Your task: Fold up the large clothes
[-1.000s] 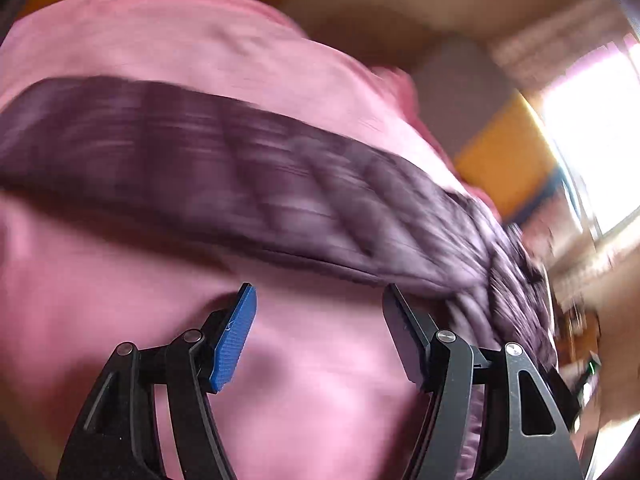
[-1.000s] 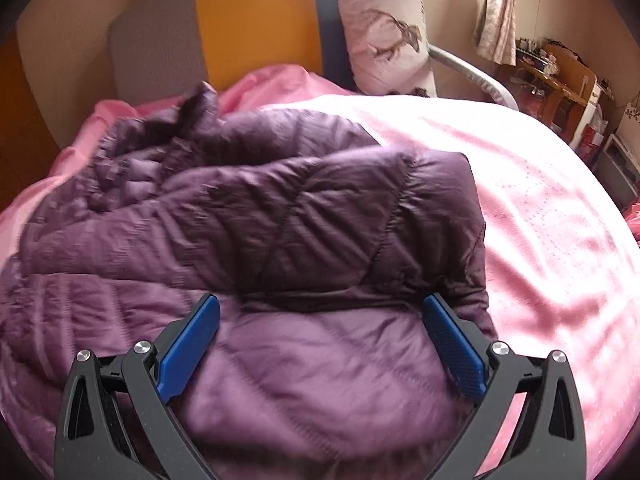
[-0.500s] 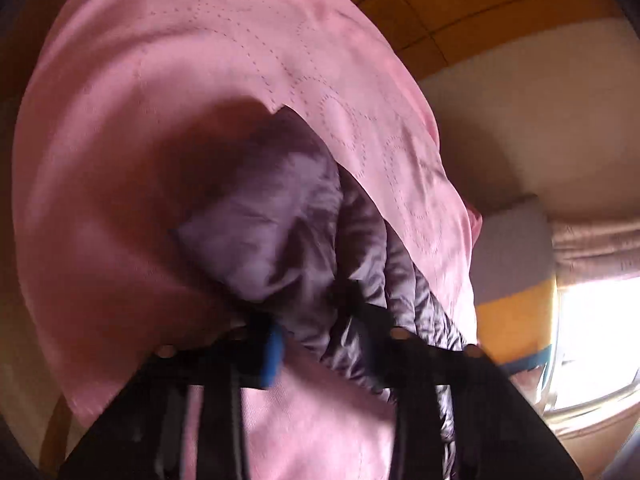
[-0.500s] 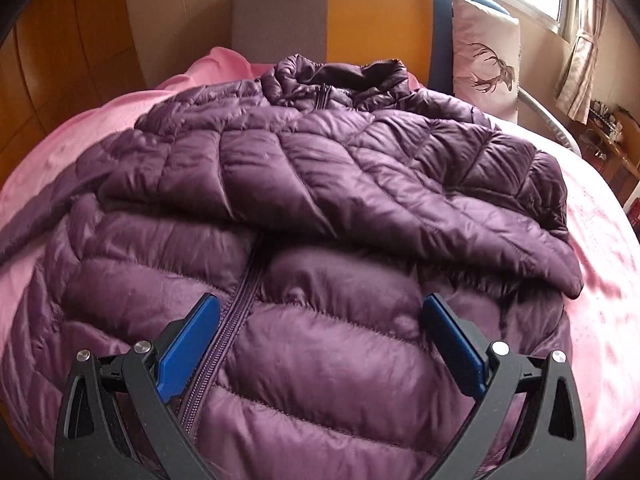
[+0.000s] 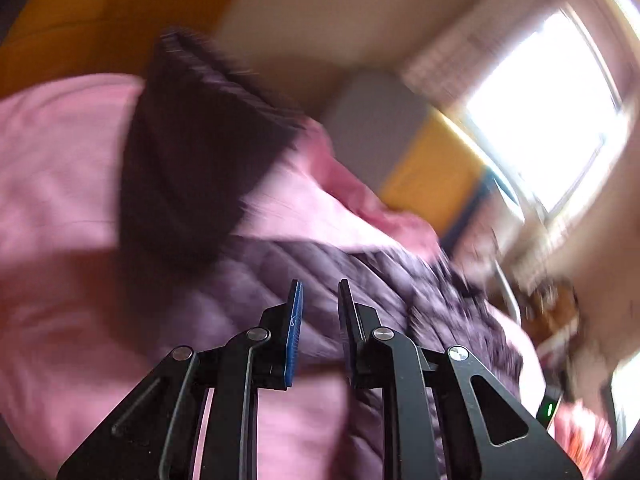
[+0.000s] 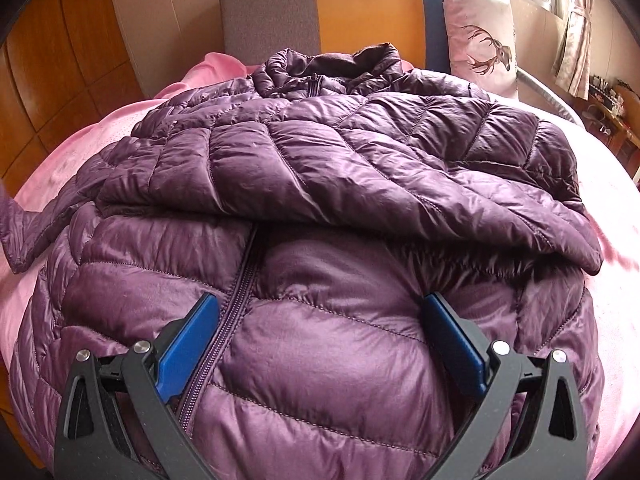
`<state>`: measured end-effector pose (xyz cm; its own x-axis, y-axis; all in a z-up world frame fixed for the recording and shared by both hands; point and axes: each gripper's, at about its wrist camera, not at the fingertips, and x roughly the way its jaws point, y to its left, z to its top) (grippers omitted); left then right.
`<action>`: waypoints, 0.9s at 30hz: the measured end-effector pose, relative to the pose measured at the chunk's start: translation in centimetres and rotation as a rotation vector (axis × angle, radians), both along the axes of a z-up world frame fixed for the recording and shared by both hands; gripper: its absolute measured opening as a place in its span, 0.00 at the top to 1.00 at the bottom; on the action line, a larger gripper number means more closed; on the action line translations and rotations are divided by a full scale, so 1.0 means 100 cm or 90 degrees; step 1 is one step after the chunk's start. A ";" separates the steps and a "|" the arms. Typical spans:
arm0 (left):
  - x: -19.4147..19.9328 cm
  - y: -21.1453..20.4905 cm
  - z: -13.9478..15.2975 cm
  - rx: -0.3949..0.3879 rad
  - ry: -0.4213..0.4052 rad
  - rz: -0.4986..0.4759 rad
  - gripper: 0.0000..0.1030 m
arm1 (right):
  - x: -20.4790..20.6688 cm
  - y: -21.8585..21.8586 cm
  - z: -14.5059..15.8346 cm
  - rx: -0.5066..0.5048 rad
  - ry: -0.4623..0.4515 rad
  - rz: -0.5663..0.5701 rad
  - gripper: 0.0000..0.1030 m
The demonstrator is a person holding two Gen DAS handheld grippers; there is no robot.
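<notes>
A purple quilted puffer jacket point(image 6: 320, 184) lies front up on a pink bedspread point(image 6: 600, 216), collar toward the headboard. One sleeve is folded across its chest. My right gripper point(image 6: 320, 328) is open and empty, low over the jacket's lower front, its jaws on either side of the zipper area. In the blurred left wrist view, my left gripper point(image 5: 319, 308) has its jaws nearly together with a narrow gap, above the jacket's point(image 5: 260, 280) side. A dark purple part of the jacket point(image 5: 188, 152) stands raised ahead of it. I cannot tell whether fabric is pinched.
A grey, orange and blue headboard point(image 6: 320, 12) stands behind the bed, with a deer-print pillow point(image 6: 480, 36) against it. Wooden wall panels point(image 6: 60, 60) are on the left. A window point(image 5: 552, 112) and cluttered shelves point(image 6: 616, 100) are on the right.
The left gripper closed on the jacket's sleeve end half a second ago and has swung over; its view now faces the headboard. The right gripper stayed open and drew back over the jacket.
</notes>
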<state>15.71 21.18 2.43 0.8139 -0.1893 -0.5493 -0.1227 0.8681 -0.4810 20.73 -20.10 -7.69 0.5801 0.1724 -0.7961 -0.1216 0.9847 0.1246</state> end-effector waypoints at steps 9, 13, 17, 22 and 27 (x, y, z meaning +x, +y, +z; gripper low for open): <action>0.038 -0.130 -0.037 0.077 0.073 -0.212 0.83 | 0.000 -0.002 -0.001 0.016 -0.002 0.000 0.02; 0.038 -0.108 -0.040 0.073 0.082 -0.148 0.45 | 0.001 -0.002 -0.002 0.019 -0.003 0.000 0.02; 0.029 -0.053 -0.027 0.114 0.082 0.009 0.38 | 0.001 -0.002 -0.002 0.020 -0.004 0.000 0.02; 0.024 0.005 -0.010 0.242 0.107 0.161 0.30 | 0.001 -0.002 -0.001 0.019 -0.004 0.000 0.02; 0.049 0.031 -0.020 0.317 0.193 0.141 0.27 | 0.001 -0.002 -0.002 0.020 -0.004 0.000 0.02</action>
